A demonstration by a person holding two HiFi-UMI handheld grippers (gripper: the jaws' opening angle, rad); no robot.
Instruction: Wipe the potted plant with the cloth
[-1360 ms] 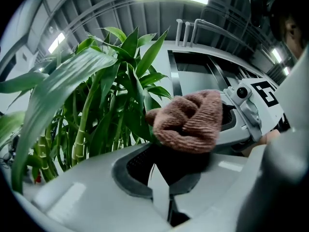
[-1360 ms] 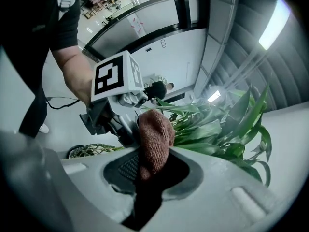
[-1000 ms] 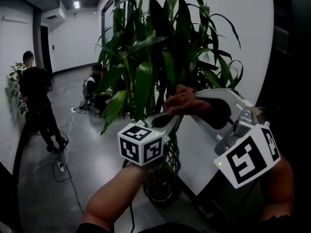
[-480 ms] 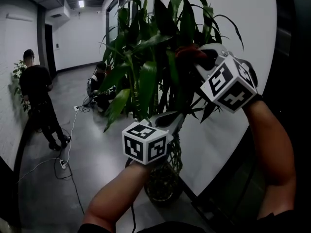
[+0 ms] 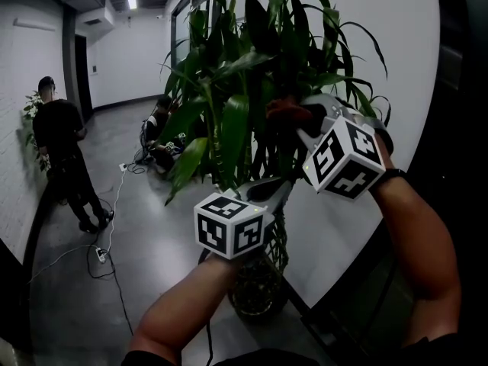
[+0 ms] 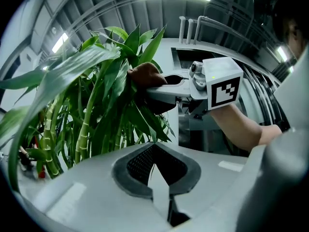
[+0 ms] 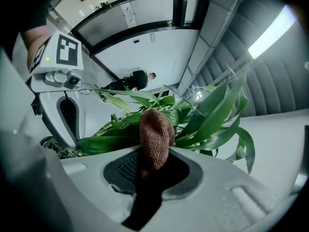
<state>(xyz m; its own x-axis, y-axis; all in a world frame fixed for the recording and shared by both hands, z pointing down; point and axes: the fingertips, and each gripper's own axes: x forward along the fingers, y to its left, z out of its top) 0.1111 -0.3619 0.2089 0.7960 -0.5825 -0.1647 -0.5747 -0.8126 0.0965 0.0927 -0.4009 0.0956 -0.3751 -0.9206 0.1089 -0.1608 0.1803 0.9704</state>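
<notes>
Potted plant (image 5: 252,75): tall green stalks rooted in a dark round pot (image 5: 255,292). The pot sits on the floor (image 5: 152,273), close against the white wall (image 5: 404,67). Right gripper (image 7: 153,164) is clamped on a brown cloth (image 7: 155,134), and the cloth is pressed into the upper leaves. Left gripper (image 6: 155,170) has its jaws together and is lower down, near the stalks.

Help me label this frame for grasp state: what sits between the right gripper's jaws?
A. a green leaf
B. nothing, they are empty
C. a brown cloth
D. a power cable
C: in the right gripper view the brown cloth is pinched between the jaws of the right gripper, with its bunched end poking out toward the leaves of the potted plant.
</notes>
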